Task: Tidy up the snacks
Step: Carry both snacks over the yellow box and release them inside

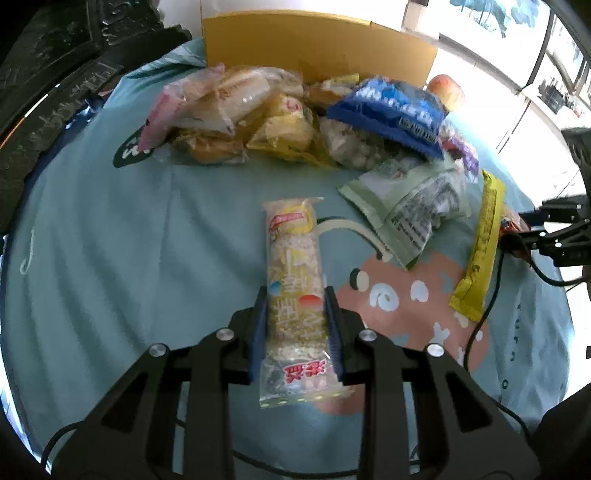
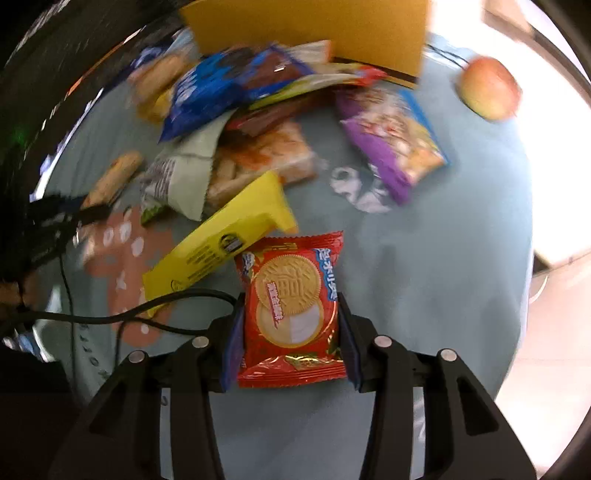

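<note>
- The left gripper (image 1: 295, 295) has its jaws closed on a long clear rice bar (image 1: 293, 291), whose long axis runs straight forward along the fingers, above the desk (image 1: 110, 240)
- Ahead, the snack pile (image 1: 295, 122) lies before the cardboard box (image 1: 317, 44)
- The right gripper (image 2: 290, 299) has its jaws closed on the sides of a red biscuit packet (image 2: 291, 306), beside the yellow packet (image 2: 221, 247); the box (image 2: 306, 29) lies straight ahead

Your surface (image 1: 110, 229) carries a light blue cloth with a pink cartoon print (image 1: 402, 295). An apple (image 2: 489, 88) sits near the far right edge, just beside the upright cardboard panel (image 1: 314, 44). A black cable (image 2: 110, 314) trails across the cloth. Dark carved furniture (image 1: 48, 74) stands on your left.
</note>
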`<state>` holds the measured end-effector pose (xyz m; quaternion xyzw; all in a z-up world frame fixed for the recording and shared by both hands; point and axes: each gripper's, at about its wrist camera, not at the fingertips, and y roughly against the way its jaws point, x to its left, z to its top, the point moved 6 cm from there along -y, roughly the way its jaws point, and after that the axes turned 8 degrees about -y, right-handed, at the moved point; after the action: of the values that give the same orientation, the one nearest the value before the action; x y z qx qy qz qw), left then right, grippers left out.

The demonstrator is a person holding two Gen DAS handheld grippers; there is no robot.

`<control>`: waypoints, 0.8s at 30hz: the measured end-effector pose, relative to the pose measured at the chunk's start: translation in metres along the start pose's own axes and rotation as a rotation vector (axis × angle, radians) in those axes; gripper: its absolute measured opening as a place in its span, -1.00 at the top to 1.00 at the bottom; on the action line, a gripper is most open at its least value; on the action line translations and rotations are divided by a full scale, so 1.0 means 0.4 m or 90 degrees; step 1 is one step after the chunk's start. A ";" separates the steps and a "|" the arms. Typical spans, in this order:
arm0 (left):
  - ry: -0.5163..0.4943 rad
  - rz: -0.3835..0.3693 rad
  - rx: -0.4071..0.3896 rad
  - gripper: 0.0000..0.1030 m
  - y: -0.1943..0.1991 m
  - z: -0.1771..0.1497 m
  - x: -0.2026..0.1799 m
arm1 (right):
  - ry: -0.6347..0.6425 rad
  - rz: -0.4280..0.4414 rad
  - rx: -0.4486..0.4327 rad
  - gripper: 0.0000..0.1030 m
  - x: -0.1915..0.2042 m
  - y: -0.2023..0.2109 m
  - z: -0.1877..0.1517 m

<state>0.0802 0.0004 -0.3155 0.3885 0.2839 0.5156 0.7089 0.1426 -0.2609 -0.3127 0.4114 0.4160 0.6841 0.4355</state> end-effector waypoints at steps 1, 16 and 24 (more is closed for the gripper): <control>0.001 -0.001 -0.010 0.45 0.010 0.008 0.001 | -0.015 0.003 -0.006 0.12 -0.002 0.010 -0.016; 0.010 0.008 -0.164 0.45 0.260 0.200 0.009 | -0.101 0.014 -0.230 0.12 0.054 0.340 0.020; 0.020 0.015 -0.220 0.44 0.386 0.323 0.022 | -0.078 0.033 -0.356 0.12 0.145 0.535 0.088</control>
<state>0.1077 0.0012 -0.1159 0.2564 0.1975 0.5707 0.7547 0.1048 -0.2579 -0.0915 0.3265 0.1733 0.7570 0.5389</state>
